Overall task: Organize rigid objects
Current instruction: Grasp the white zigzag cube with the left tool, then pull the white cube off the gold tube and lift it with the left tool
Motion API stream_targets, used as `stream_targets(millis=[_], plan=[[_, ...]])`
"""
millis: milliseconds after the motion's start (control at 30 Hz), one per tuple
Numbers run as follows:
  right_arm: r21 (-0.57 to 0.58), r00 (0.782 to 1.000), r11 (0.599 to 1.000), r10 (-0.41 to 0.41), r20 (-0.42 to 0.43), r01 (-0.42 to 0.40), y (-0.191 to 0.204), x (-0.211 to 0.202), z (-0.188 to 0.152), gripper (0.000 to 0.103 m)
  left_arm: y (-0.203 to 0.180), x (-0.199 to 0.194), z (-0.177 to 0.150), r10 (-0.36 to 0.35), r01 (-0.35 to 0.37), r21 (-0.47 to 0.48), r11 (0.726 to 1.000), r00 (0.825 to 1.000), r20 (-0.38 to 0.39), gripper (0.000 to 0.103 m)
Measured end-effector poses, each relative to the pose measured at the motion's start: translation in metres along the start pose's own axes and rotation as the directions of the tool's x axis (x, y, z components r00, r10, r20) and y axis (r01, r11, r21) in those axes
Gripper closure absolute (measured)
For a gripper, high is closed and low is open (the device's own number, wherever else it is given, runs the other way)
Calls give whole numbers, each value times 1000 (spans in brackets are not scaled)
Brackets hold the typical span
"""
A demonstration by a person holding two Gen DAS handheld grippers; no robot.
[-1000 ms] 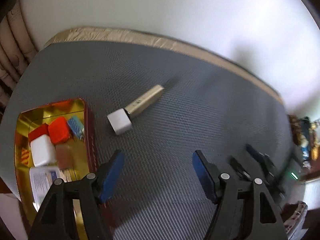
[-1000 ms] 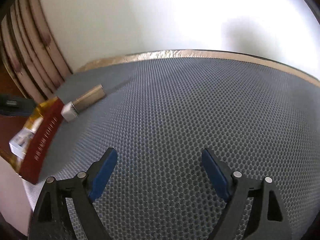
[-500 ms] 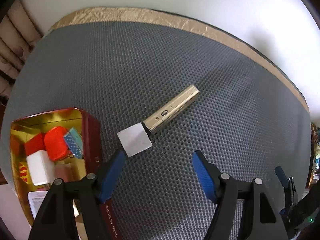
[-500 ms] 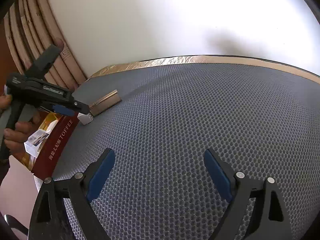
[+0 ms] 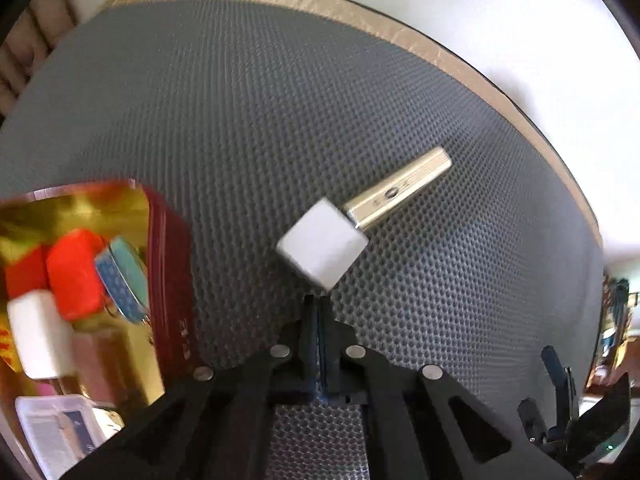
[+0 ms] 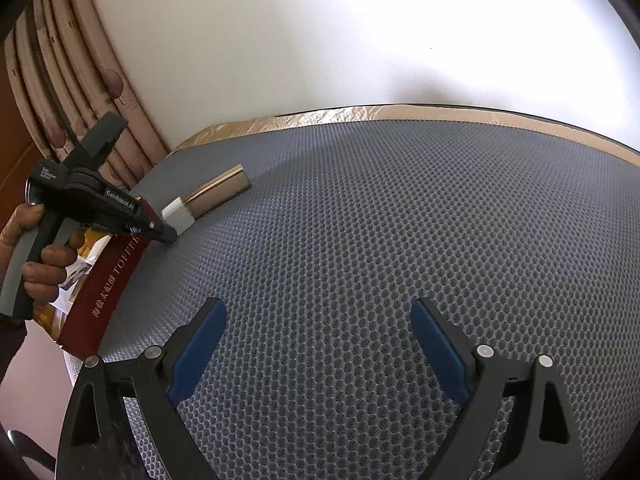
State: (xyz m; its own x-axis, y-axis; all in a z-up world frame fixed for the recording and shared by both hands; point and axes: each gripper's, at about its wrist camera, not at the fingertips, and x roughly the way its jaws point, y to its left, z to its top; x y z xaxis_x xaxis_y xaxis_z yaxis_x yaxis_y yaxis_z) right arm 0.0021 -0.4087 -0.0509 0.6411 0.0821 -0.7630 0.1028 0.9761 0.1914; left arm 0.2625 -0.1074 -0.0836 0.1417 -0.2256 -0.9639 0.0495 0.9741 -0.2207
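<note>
1. Left wrist view. The left gripper (image 5: 318, 312) is pressed fully closed with nothing between its pads. The tips sit at the near corner of the white cube (image 5: 323, 249); whether they touch it I cannot tell.
2. Same view. The cube lies on the grey mat (image 5: 240, 120), end to end with the gold bar (image 5: 400, 194), the two touching or nearly so. Both are toward the left part of the mat, short of its far gold-taped edge.
3. Same view. The red toffee tin (image 5: 168, 264) stands at the mat's left edge, lid off. Already inside: two red blocks (image 5: 74, 276), a white block (image 5: 38, 332), a blue tin (image 5: 124, 280) leaning on the wall, a clear plastic case (image 5: 56, 432) at the near end.
4. Right wrist view. The right gripper (image 6: 318, 354) hangs spread wide over bare mat, holding nothing, well apart from everything.
5. Same view. The left gripper (image 6: 170, 236) is seen from the side, nose down at the cube (image 6: 179, 216), the bar (image 6: 218, 196) behind it, the tin (image 6: 104, 284) just beside.
6. Judgement: mostly done. Several items are binned; cube and bar are left out. The closed tongs suggest a nudge rather than a pick.
</note>
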Motion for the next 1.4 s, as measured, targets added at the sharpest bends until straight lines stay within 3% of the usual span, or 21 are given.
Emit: stream_targets(millis=[200,233,267,333,433,533,733,900,1033,1100,1167,1233,1300,1333,1400], plan=[[-3,1000,1000,0,-10,0,5,6,1,10,-15,-25,-23,73,-81,51,995,988,135,103],[-4,1000,1000,-2,-12,2,5,6,1,9,-17,-32,-22,87,-96,52,994,984,155,96],[-8,1000,1000,-6,-15,6,7,7,1,8,-24,-34,-22,93,-103,54,993,983,156,76],[-14,1000,1000,-11,-22,10,8,10,1,8,-23,-40,-13,101,-106,21,994,983,153,53],[-17,1000,1000,-14,-28,14,10,15,0,8,-21,-41,2,40,-35,-39,999,988,146,53],[-19,1000,1000,-9,-28,8,11,18,0,7,-7,-48,17,26,-3,-141,990,986,163,53],[-31,999,999,7,-37,-8,14,22,0,7,1,-29,34,-9,31,-212,977,994,107,53],[-32,999,999,16,-36,-17,14,24,1,7,-4,-18,43,37,-21,-163,986,995,95,53],[-31,999,999,18,-35,-19,13,22,0,6,-6,-19,19,-16,18,-69,997,1000,24,54],[-30,999,999,17,-37,-18,13,21,0,6,-19,-18,-5,-92,93,12,996,995,-41,55],[-30,999,999,17,-38,-18,12,20,0,6,-29,-20,-26,-191,198,60,978,975,-111,55],[-30,999,999,18,-36,-19,12,20,1,6,-31,-38,-36,-122,124,79,989,992,-29,55],[-31,999,999,15,-37,-16,13,20,0,6,-29,-58,-33,-72,67,66,996,995,71,53],[-32,999,999,14,-38,-16,13,21,1,5,-25,-65,-26,-8,4,34,999,993,114,53],[-33,999,999,11,-39,-13,13,22,1,5,-21,-66,-14,53,-54,1,999,991,121,53]])
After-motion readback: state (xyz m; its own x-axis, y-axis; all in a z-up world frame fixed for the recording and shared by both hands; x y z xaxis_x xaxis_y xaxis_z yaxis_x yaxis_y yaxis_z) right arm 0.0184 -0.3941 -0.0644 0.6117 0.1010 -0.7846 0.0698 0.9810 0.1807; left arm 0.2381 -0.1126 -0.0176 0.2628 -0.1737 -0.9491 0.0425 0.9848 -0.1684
